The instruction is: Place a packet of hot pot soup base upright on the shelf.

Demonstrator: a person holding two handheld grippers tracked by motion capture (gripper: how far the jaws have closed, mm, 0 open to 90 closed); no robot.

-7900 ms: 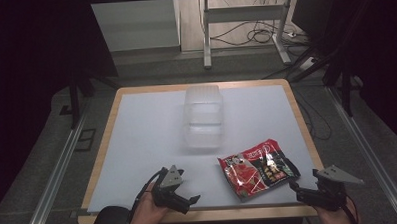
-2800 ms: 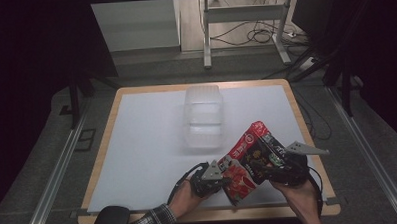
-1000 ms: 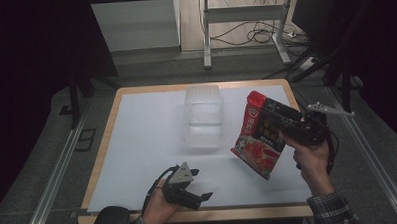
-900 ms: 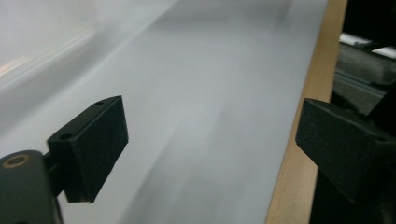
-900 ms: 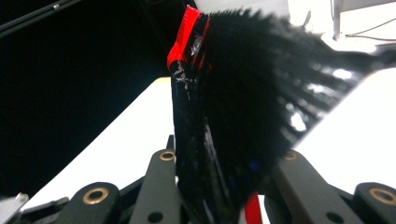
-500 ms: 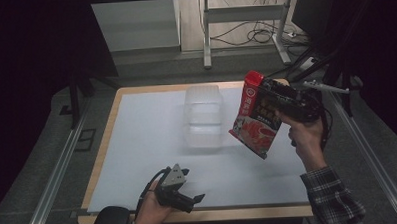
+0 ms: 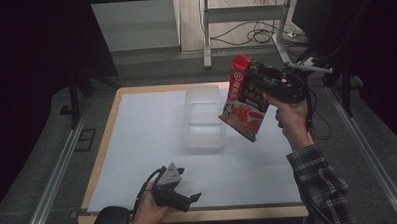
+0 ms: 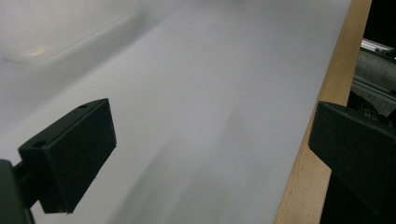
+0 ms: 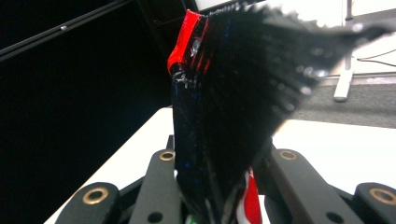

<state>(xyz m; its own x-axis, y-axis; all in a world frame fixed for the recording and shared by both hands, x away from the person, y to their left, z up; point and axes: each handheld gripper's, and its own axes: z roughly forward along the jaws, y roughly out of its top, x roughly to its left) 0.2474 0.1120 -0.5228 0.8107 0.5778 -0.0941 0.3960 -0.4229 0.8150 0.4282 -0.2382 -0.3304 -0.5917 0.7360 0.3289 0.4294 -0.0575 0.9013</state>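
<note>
Red and glossy, the pouch (image 7: 244,98) is carried in the air above the table (image 7: 137,144), at about three o'clock from the clear tub (image 7: 204,117) and just beside its right wall. It is clenched in the right gripper (image 7: 265,84), whose jaws are pinched tight on its upper right edge; in the right gripper view the film (image 9: 224,93) is seen bunched between the jaws. A light, soft, crinkly pack is judged here, slippery on its foil face, with contents that may shift and sag. A sealed edge or corner is reckoned the best place for a grip, since the belly would dent and slide. The long axis is held nearly upright, the red top seal pointed to twelve o'clock, the lower corner dropped toward six. The left gripper (image 7: 182,200) is rested low at the near edge, its jaws just opened wide, nothing between them.
</note>
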